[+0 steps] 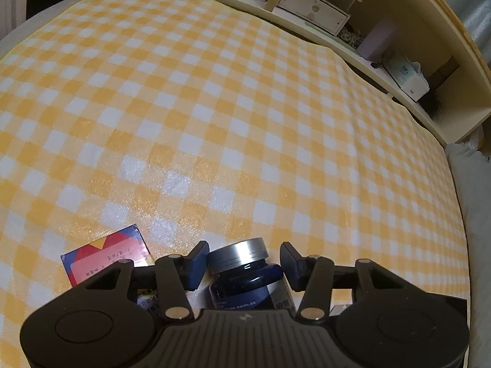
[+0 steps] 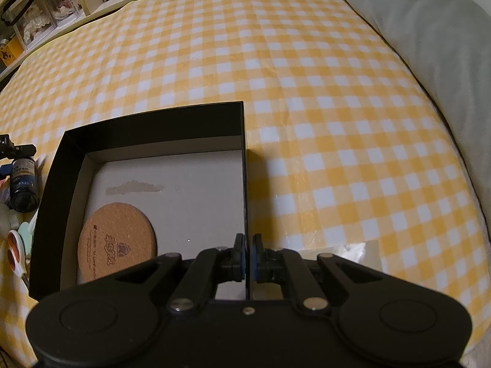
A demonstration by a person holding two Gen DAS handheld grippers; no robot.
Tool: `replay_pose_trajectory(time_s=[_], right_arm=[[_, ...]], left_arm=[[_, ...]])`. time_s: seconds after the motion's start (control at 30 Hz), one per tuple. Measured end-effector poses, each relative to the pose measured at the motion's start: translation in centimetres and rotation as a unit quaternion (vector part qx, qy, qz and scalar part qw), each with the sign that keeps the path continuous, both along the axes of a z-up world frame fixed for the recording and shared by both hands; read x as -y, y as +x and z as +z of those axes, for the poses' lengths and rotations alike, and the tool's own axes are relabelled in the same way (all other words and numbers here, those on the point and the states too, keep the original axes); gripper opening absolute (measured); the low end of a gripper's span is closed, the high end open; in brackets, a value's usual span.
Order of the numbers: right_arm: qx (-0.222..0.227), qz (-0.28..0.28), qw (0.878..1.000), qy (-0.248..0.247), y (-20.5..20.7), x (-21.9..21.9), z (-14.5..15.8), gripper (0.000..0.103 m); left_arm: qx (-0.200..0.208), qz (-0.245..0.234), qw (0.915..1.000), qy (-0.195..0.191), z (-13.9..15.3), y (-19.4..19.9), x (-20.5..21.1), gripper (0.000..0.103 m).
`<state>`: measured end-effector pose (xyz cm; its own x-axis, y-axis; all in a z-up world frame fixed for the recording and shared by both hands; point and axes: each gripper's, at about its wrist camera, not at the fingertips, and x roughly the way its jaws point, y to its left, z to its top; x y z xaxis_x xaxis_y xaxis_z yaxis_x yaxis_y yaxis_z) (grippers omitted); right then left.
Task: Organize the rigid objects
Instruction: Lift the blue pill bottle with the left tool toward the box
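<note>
Here, one bottle [image 1: 245,276], one coaster [image 2: 116,242], one box [image 2: 147,122]

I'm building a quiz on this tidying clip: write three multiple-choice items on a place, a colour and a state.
1. Where does the cork coaster lie?
A. Inside the black box
B. On the checked cloth
C. On the shelf

2. What colour is the bottle's lid?
A. Red
B. Silver
C. Green

3. What is the right gripper doing?
A. Hanging open
B. Pinching the coaster
C. Clamping the box's wall

Answers:
1 A, it rests on the box's pale floor.
2 B, a silver cap tops the dark blue bottle.
3 C, its fingers close on either side of the thin wall.
</note>
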<state>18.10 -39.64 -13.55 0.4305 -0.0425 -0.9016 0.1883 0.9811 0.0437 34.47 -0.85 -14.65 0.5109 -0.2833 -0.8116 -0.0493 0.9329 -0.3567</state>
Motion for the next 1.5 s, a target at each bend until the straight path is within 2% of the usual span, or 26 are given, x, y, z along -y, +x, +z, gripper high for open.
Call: replay_pose_trajectory(time_s=[0.13, 0.3, 0.37, 0.5, 0.87, 1.0, 1.23, 1.4, 1.5], right_arm=[[0.000, 0.000, 1.000, 0.000, 0.0, -0.1, -0.1, 0.005], [-0.001, 0.000, 1.000, 0.000, 0.1, -0.1, -0.1, 0.005], [-0.001, 0.000, 1.000, 0.000, 0.0, 0.0, -0.2, 0.005], [-0.001, 0.000, 1.000, 0.000, 0.1, -0.1, -0.1, 0.005], [-0.001, 0.000, 1.000, 0.000, 0.1, -0.1, -0.1, 0.005], [-0.002, 0.000, 1.000, -0.001, 0.1, -0.2, -0.1, 0.005], [-0.009, 0.004, 1.000, -0.005, 0.6, -0.5, -0.5, 0.005], [-0.008, 0.004, 1.000, -0.004, 0.6, -0.5, -0.5, 0.005], [-0.008, 0.005, 1.000, -0.005, 0.6, -0.6, -0.4, 0.004]], left_arm=[[0.009, 0.005, 0.9999, 0.001, 0.4, -0.3, 0.1, 0.048], [0.013, 0.004, 0.9994, -0.033, 0.8, -0.2, -0.3, 0.047], [0.014, 0.002, 0.9994, -0.033, 0.9, -0.1, -0.1, 0.039], [0.012, 0.000, 0.9995, -0.029, 0.9, 0.0, 0.2, 0.039], [-0.003, 0.023, 0.9978, -0.061, -0.1, 0.4, -0.2, 0.043], [-0.008, 0.022, 0.9988, -0.043, -0.6, 0.5, 0.3, 0.043], [0.009, 0.007, 0.9996, -0.024, -0.2, 0.7, 0.6, 0.041], [0.025, -0.006, 0.9995, -0.015, 1.1, 0.6, 0.8, 0.041], [0.050, -0.014, 0.9987, 0.001, 2.7, 0.1, 1.4, 0.041]])
